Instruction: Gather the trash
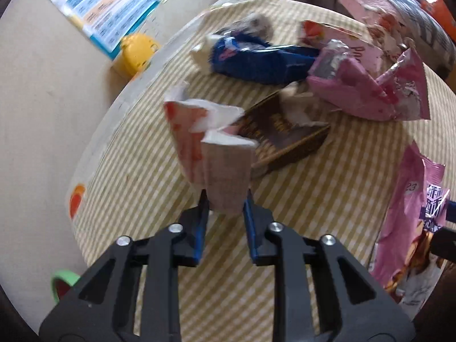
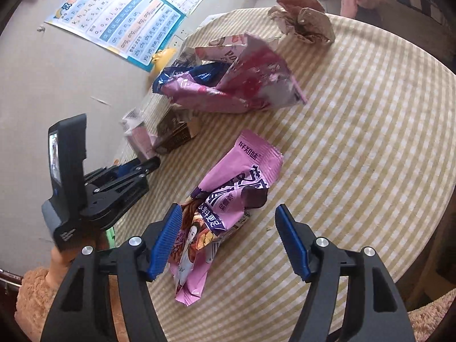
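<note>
My left gripper (image 1: 226,199) is clamped on a torn pink-and-white carton (image 1: 211,154), its blue pads pressing the carton's two sides at centre frame. The carton stands roughly upright out of the jaws, long axis running up the frame, its ragged open end topmost; I cannot see anything inside it. Just behind it lies a brown box (image 1: 285,139), tipped on its side, long axis slanting from lower right to upper left, open end blurred. Further up sit a blue wrapper (image 1: 256,59) and a crumpled pink bag (image 1: 367,91), touching each other.

My right gripper (image 2: 228,239) stands wide apart, holding nothing. A purple snack packet (image 2: 228,199) lies flat on the striped tablecloth (image 2: 370,142) between the jaws, touching the left pad, well clear of the right; its long axis runs from bottom centre up toward the right. At the top of that frame a crumpled brown paper bag (image 2: 305,20) sits near the table's far edge.
</note>
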